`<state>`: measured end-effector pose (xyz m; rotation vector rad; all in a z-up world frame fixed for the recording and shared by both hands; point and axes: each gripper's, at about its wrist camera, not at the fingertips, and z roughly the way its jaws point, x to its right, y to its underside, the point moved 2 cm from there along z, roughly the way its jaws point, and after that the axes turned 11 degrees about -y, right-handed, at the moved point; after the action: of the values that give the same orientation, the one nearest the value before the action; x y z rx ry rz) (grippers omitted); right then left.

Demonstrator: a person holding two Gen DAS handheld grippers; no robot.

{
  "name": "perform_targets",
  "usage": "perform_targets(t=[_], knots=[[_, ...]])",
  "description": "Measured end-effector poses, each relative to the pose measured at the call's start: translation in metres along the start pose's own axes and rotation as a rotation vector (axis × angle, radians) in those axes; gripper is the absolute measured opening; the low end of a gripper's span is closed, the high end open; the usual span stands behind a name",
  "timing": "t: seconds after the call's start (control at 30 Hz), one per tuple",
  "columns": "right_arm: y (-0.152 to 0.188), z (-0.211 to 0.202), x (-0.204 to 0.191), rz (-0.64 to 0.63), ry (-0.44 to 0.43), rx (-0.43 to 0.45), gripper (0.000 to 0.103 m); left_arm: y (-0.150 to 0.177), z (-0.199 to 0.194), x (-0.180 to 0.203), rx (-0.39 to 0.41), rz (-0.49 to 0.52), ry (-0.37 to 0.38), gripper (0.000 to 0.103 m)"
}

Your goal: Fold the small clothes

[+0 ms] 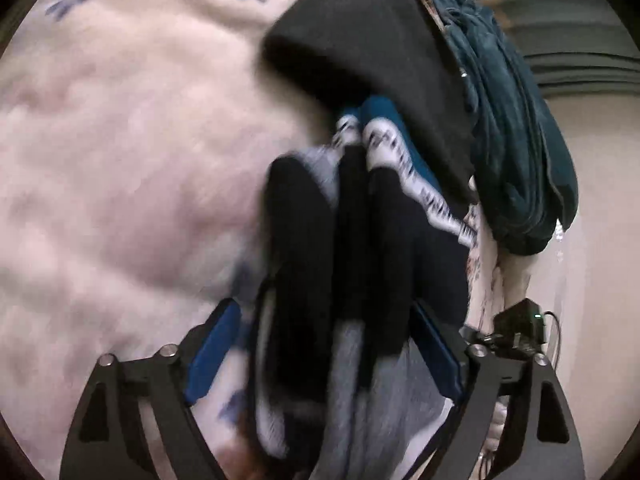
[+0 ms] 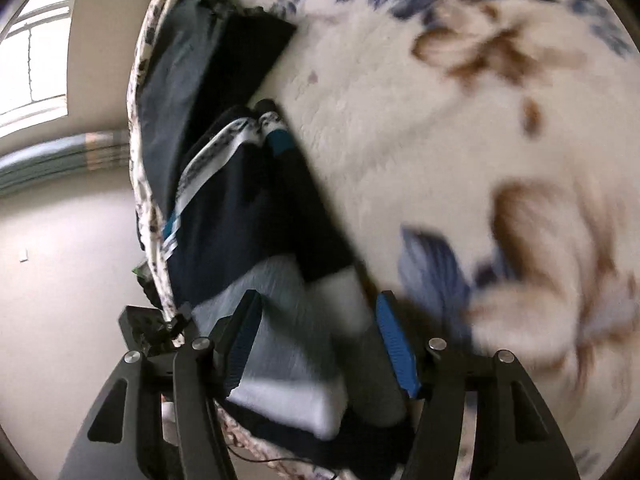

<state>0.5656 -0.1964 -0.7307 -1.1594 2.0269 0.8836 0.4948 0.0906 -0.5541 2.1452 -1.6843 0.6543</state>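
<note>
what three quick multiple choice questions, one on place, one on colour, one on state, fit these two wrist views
1. Where do the folded clothes lie?
A. along the blanket's edge
B. on the floor
C. in a basket

2. What colour are the pads on the left gripper?
A. red
B. blue
C. yellow

3. How does the right gripper stand?
A. clamped flat together
B. out of view
C. open, astride a grey garment

Key: 1 A, the stack runs beside the floral blanket's rim; 2 B, blue strips line both fingers; 3 C, a gap shows between pads and cloth.
</note>
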Motion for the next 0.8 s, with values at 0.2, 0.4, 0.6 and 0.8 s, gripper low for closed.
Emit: perform_targets(t=[0.2, 0.4, 0.6, 0.8], knots=[[-0.021, 0.025, 0.001, -0.010, -0.044, -0.038, 0.075, -0.020, 0.004, 0.023, 0.023, 0.053, -0.002, 0.087], [-0.016, 0.023, -0.007, -0.039, -0.023, -0.038, 0.075, -0.016, -0.057, 0.021, 0.160, 0.053, -0.038, 0.087], [-0.008, 0.012, 0.010, -0.001, -0.044, -0.028, 0.075, -0.030, -0.002, 0.029, 0.037, 0.055, 0.016, 0.084], [-0.008, 0.008, 0.014, 0.034, -0.072, -0.027, 0.075, -0.032, -0.014, 0.058, 0.063, 0.074, 0.299, 0.061]])
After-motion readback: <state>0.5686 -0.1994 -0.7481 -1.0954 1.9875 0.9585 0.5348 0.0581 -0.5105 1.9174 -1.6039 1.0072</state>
